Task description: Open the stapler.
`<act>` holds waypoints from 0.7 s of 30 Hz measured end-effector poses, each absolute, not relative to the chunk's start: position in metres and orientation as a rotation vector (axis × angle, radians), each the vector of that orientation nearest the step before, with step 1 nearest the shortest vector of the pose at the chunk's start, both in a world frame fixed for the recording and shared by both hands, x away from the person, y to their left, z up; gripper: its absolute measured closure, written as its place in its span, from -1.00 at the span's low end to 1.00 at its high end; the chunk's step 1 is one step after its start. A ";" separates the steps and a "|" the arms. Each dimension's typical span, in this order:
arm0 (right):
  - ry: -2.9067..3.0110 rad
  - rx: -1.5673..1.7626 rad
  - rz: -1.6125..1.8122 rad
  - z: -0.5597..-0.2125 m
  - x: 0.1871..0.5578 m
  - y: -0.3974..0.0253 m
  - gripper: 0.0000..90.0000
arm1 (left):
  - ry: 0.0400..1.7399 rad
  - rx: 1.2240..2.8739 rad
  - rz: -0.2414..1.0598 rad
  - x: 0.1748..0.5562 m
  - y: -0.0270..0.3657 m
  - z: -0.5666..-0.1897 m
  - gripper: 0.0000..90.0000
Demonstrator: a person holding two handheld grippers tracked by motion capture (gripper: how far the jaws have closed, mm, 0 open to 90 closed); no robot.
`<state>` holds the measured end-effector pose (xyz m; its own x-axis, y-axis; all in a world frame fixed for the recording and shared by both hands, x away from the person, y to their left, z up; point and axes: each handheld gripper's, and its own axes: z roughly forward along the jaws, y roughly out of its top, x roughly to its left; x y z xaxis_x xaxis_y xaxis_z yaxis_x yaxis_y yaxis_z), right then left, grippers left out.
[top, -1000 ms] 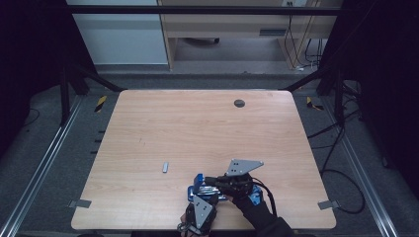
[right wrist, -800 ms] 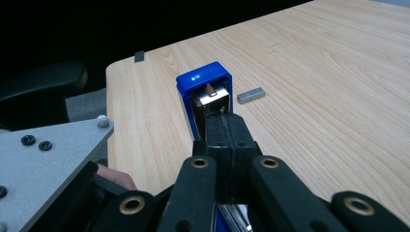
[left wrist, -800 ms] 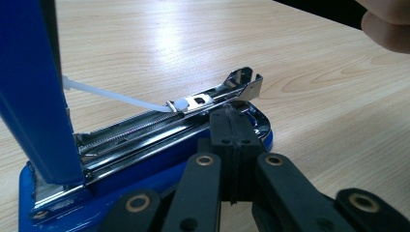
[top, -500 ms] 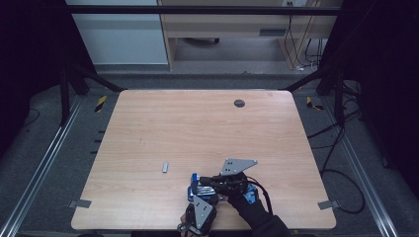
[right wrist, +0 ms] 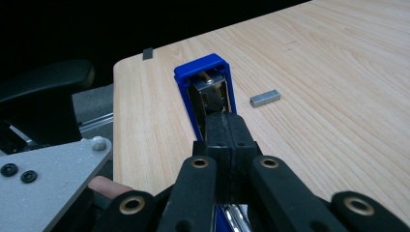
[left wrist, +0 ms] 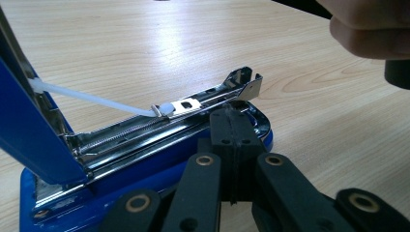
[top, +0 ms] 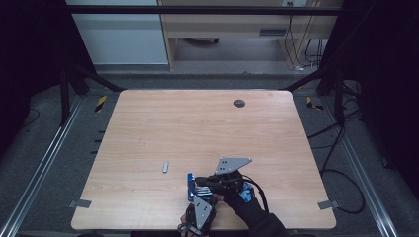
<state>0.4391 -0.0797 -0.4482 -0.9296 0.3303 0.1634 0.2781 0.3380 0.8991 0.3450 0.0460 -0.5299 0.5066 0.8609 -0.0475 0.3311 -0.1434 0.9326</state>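
Note:
A blue stapler (top: 190,185) lies near the table's front edge with its top swung up. In the left gripper view its chrome staple rail (left wrist: 193,108) lies bare, with a white pusher rod across it and the raised blue lid (left wrist: 29,135) at the left. My left gripper (top: 196,196) is shut on the rim of the stapler's base (left wrist: 145,164). My right gripper (top: 198,181) reaches in from the right and is shut on the blue lid (right wrist: 205,82). A short strip of staples (top: 165,167) lies loose on the wood (right wrist: 265,98), left of the stapler.
A small dark round disc (top: 239,103) sits at the far right of the wooden table (top: 197,128). Grey tape tabs mark the front corners (top: 79,203) (top: 328,204). Metal rails and cables run along both sides of the table.
My right gripper has shifted slightly to the left over the stapler. The left gripper and the staple strip have stayed put.

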 end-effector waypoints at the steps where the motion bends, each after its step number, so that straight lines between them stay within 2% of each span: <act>1: 2.536 0.577 1.681 -0.448 0.439 -0.079 1.00 | 1.016 1.715 0.640 0.345 0.046 -0.530 0.99; 21: 2.593 0.550 1.663 -0.449 0.445 -0.067 1.00 | 1.019 1.713 0.650 0.344 0.046 -0.530 0.99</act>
